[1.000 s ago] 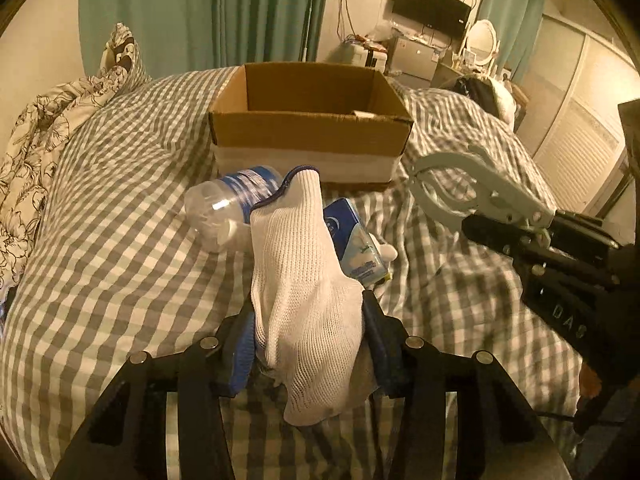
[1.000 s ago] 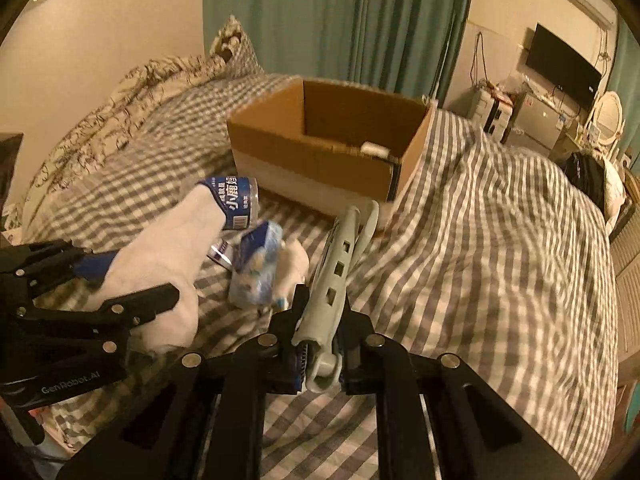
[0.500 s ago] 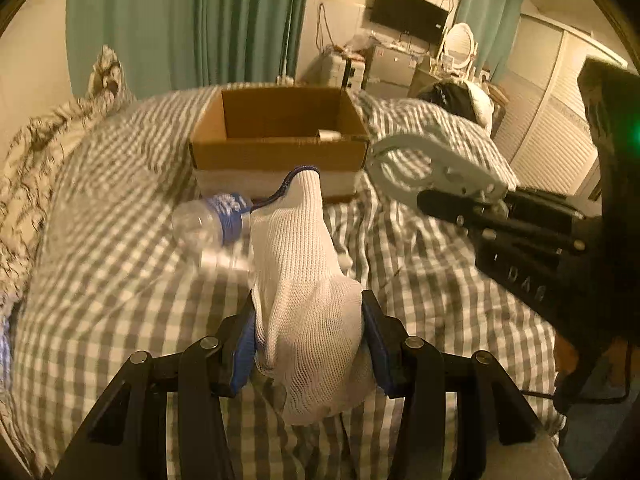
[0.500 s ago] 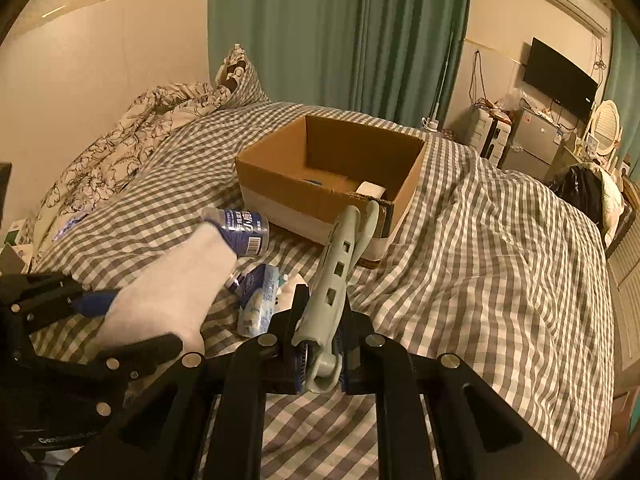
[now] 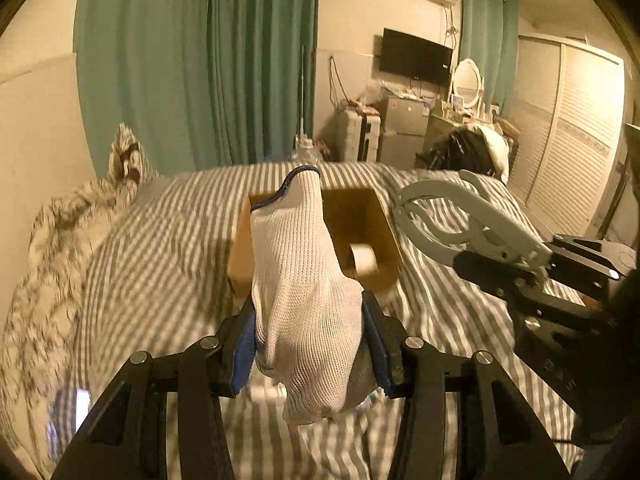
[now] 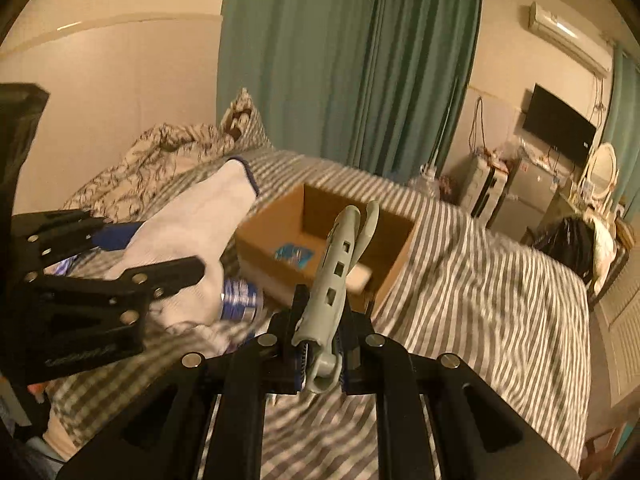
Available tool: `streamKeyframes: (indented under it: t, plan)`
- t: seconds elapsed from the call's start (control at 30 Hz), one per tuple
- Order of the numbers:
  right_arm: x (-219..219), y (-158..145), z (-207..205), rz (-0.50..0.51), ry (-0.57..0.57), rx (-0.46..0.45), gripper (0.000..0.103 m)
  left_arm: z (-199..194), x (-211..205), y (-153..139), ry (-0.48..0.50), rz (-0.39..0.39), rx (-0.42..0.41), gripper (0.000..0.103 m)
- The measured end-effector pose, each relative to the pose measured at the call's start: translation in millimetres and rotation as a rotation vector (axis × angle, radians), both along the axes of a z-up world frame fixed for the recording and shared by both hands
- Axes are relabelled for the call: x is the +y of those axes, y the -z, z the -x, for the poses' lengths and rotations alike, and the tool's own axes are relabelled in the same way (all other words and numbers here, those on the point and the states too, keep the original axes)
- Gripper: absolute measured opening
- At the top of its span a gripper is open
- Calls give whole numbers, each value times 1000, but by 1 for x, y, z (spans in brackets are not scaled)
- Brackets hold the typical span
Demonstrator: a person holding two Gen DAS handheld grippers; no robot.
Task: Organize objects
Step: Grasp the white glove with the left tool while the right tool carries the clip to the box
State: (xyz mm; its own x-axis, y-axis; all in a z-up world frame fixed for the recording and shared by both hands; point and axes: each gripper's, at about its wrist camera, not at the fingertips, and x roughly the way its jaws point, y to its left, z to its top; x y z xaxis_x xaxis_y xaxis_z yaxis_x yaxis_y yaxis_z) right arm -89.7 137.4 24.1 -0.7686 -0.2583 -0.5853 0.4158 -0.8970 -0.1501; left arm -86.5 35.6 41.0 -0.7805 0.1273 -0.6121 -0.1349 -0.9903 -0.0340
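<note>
My left gripper (image 5: 308, 344) is shut on a white knit glove (image 5: 300, 292) with a blue cuff, held up above the bed. The glove also shows in the right wrist view (image 6: 192, 240). My right gripper (image 6: 320, 354) is shut on a pale grey-green plastic clamp (image 6: 340, 276), also seen from the left wrist (image 5: 460, 220). An open cardboard box (image 5: 368, 236) sits ahead on the bed (image 6: 500, 300); inside lie a white roll (image 5: 362, 258) and a blue packet (image 6: 294, 254). A plastic bottle (image 6: 240, 300) with a blue label lies below the glove.
A flowered duvet and pillow (image 6: 160, 152) lie at the bed's far left. Green curtains (image 5: 200, 72) hang behind. A TV (image 5: 416, 56), cabinets and a mirror stand at the back right, with a louvred wardrobe (image 5: 580, 152) at right.
Both grippers have risen and tilted up with the glove and the clamp, and moved closer to the box. The bottle and packet have dropped out of the left wrist view.
</note>
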Motion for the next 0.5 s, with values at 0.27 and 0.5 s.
streamKeyframes:
  t: [0.27,0.5]
  plan:
    - [-8,-29,57,-3,0,46,11,73,-7,-15,-24,8,25,49]
    - [-11,-23,121,-5,15,11,11,132,-9,6,-27,24,-15,49]
